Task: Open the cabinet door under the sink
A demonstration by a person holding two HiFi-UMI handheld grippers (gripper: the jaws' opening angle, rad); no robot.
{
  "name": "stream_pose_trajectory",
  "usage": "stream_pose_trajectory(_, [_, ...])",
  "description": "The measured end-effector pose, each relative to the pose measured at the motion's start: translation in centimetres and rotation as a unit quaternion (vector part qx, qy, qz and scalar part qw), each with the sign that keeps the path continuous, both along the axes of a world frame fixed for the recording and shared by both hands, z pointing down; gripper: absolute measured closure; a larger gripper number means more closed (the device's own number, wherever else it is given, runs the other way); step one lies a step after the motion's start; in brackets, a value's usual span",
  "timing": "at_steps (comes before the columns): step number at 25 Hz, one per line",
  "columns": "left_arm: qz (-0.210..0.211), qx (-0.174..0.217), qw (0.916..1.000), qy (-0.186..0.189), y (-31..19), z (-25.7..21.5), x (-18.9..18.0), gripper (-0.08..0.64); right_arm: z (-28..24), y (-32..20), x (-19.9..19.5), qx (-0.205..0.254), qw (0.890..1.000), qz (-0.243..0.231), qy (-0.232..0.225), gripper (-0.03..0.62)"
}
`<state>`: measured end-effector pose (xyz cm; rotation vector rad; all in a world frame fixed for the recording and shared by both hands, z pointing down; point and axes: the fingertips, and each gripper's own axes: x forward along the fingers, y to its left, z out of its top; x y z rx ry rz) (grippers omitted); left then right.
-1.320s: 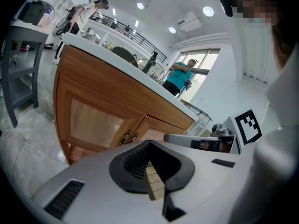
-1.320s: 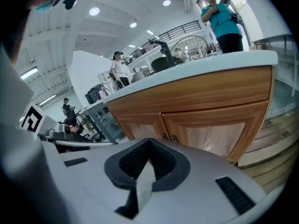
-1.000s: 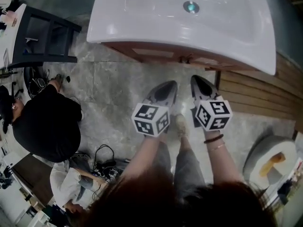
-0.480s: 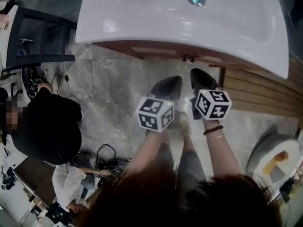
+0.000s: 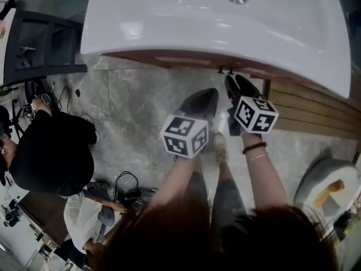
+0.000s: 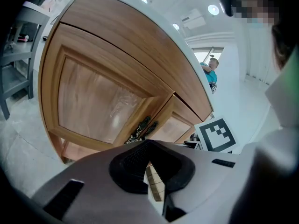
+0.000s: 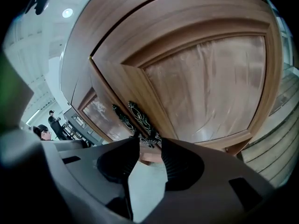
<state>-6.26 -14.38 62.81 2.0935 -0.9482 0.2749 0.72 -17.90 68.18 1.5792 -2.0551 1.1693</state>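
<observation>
1. The right tool (image 7: 145,146) has just been spreading its jaws; they stand wide, with the lower end of the dark ornate handle (image 7: 141,121) at the gap, not pinched.
2. The left tool (image 6: 149,148) is closed on nothing, beside it.
3. The cabinet door (image 7: 212,78) sits shut under the white sink (image 5: 214,21), just ahead of both tools.
</observation>
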Motion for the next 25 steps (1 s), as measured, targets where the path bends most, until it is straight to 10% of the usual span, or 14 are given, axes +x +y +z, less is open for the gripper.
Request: stream_pose_trajectory(25, [-0.003,-0.007,1.0000,-0.004,-0.2,1.8,0.0,0.551,1.8,-1.6,0.0,-0.044,0.998,0.047,-0.003,0.470])
